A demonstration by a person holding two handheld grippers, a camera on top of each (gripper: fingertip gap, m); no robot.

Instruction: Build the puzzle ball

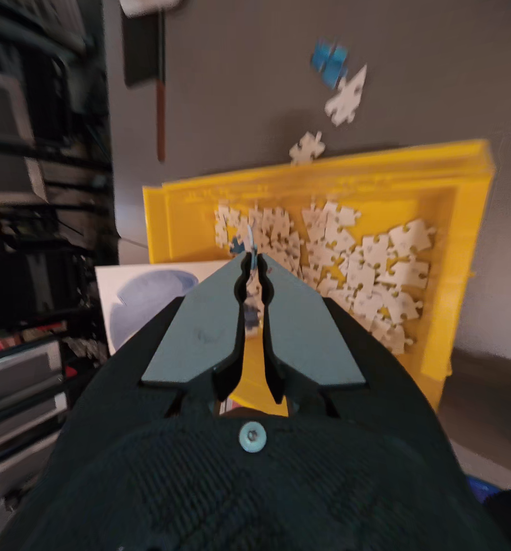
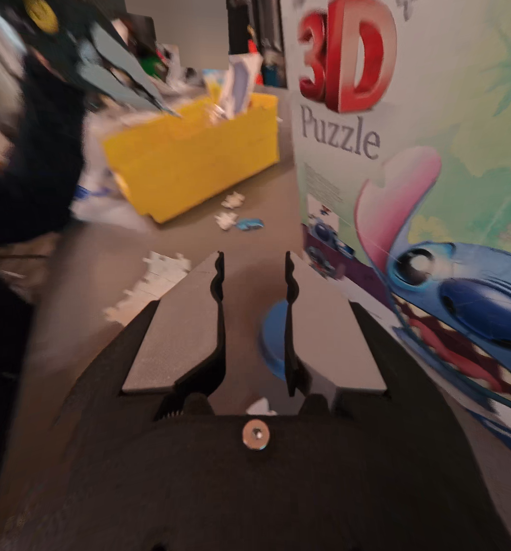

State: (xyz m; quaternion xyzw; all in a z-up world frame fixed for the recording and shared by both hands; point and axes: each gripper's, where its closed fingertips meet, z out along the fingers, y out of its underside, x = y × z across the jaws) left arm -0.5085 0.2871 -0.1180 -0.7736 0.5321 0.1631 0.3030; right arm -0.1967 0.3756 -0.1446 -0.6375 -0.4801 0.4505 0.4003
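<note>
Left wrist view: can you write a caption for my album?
Left gripper pinches a puzzle piece over the yellow bin of pieces.

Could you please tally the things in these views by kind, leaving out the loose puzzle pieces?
Claws: 2 (left claw, right claw)
Held puzzle piece: 1
Yellow bin: 1
Puzzle box: 1
Blue disc: 1
Printed sheet: 1
Total: 7
</note>
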